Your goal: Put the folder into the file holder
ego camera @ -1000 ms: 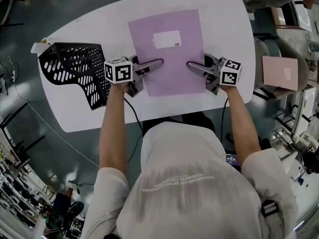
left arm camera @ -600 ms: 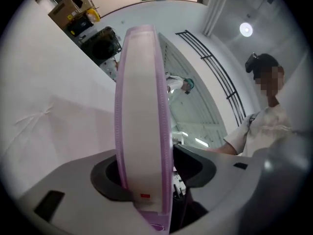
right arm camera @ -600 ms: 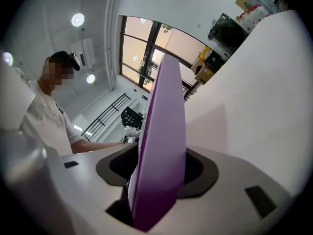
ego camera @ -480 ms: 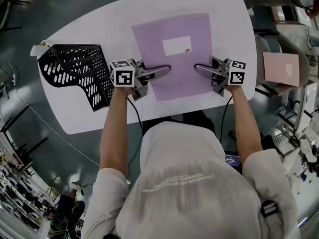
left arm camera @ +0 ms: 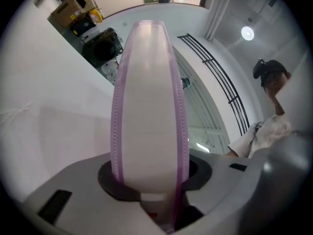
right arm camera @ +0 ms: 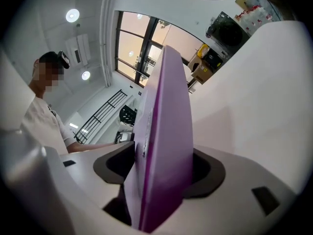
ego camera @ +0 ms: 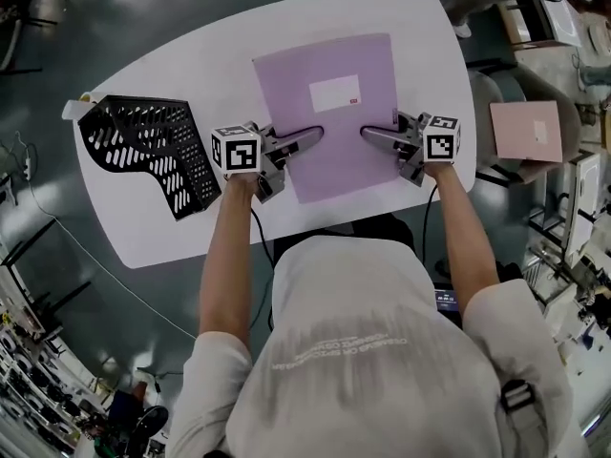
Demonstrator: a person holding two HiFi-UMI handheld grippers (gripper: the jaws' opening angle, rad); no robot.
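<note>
White and round-cornered, the table [ego camera: 172,60] fills the middle of the head view, with dark floor and cluttered benches around it. Between the two grippers lies the purple folder [ego camera: 329,132], its labelled cover up and its near part taken from both sides.

The left gripper [ego camera: 312,137] reaches in over the folder's left edge. Its jaws have just been closing, and the left gripper view shows them clamped on the folder's open side, the two lilac covers bowed apart with white between them. The right gripper [ego camera: 368,134] comes in at the opposite edge. Its jaws have just been opening and stand fairly wide, with the folder's thicker purple edge upright between them; whether those pads press on it cannot be told.

The black mesh file holder [ego camera: 153,146] stands on the table beyond the left gripper's outer side, back by its marker cube rather than ahead of its fingertips. It is well apart from the folder and looks empty. A pink booklet [ego camera: 520,132] lies off the table, past the right gripper's outer side.

The task seems to be at its start: the folder is taken hold of but not yet carried. What is left is to lift it clear, turn it on edge, bring it across past the left fingers and slide it into the holder.
</note>
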